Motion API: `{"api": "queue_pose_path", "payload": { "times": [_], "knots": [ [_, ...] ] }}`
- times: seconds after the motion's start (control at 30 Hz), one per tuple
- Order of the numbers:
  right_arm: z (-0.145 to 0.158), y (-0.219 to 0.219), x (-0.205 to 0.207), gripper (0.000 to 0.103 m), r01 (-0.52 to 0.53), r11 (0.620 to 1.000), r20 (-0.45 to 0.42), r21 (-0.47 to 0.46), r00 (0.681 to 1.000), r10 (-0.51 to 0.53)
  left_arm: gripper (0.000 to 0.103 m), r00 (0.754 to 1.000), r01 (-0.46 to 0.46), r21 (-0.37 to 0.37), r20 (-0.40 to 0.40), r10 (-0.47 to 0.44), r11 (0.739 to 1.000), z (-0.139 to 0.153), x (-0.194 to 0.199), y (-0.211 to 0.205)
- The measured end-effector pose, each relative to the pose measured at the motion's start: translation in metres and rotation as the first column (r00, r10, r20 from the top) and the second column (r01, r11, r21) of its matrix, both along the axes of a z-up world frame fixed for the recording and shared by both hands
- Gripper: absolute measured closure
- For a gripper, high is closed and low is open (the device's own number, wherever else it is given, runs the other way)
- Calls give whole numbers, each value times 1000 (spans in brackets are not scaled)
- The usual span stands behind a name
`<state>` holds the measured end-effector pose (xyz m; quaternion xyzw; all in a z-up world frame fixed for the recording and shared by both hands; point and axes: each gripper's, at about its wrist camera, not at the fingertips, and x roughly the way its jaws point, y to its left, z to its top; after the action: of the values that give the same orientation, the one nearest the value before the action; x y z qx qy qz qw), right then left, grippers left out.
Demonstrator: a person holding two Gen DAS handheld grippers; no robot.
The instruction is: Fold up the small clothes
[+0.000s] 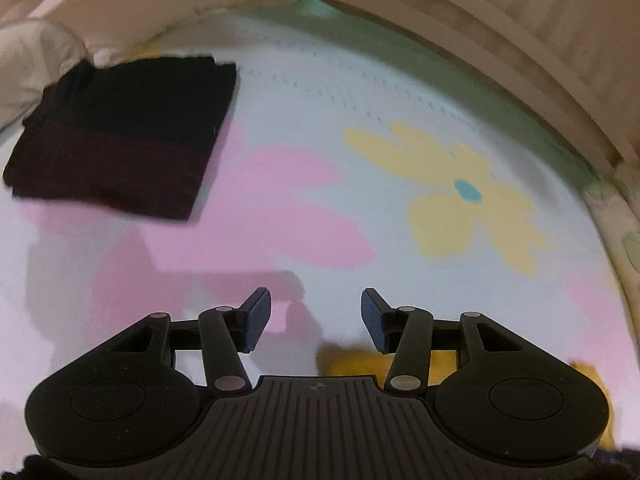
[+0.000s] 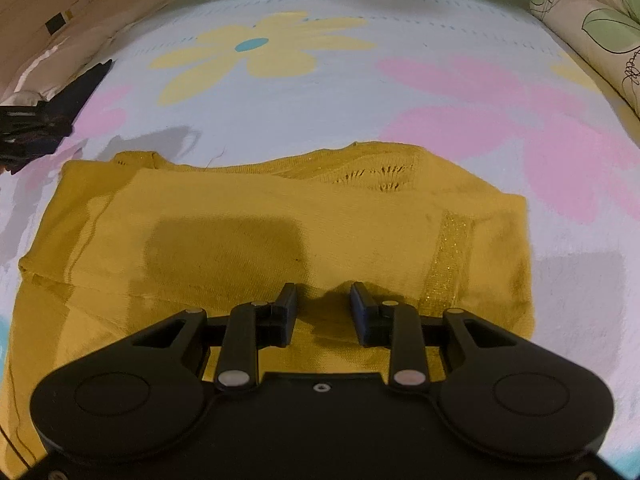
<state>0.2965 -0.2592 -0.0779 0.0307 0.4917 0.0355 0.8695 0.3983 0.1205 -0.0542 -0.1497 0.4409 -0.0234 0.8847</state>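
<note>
Your left wrist camera sits just behind the left tool and looks forward and steeply down along its 2 fingers at the flowered bed cover. It hangs near the cover, with a folded dark garment ahead and to the left of the tool. Your right wrist camera sits the same way behind the right tool, close above a yellow garment that fills the ground right ahead of it. Both views share the yellow flower, the dark garment and a strip of the yellow garment.
</note>
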Motion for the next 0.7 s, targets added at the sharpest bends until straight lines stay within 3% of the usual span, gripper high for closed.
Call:
{"api": "queue_pose_path", "payload": {
  "times": [0.13, 0.23, 0.33, 0.4, 0.43, 0.5, 0.7],
  "knots": [
    [18, 8, -2, 60, -5, 1000, 70, -24, 998, 7, 55, 993, 110, 32, -42, -109, 993, -13, -39, -11],
    [38, 20, 0, 60, -39, 999, 129, 14, 991, 37, 55, 984, 169, 28, -61, -167, 985, -28, -62, -23],
    [54, 44, 8, 60, -109, 994, 176, 32, 979, 101, 56, 978, 208, 104, -3, -209, 973, -33, -80, -35],
    [61, 68, 20, 60, -176, 984, 187, 34, 968, 167, 61, 979, 200, 94, 15, -203, 975, -35, -85, -37],
    [63, 82, 26, 60, -214, 976, 192, 31, 960, 204, 78, 980, 195, 80, 20, -197, 978, -35, -88, -37],
    [65, 110, 39, 61, -291, 957, 200, 11, 938, 283, 96, 983, 177, 61, 31, -179, 982, -37, -94, -38],
    [58, 201, 80, 64, -514, 856, 213, -58, 831, 514, 98, 971, 175, 178, 133, -200, 968, -42, -114, -55]
  ]
}}
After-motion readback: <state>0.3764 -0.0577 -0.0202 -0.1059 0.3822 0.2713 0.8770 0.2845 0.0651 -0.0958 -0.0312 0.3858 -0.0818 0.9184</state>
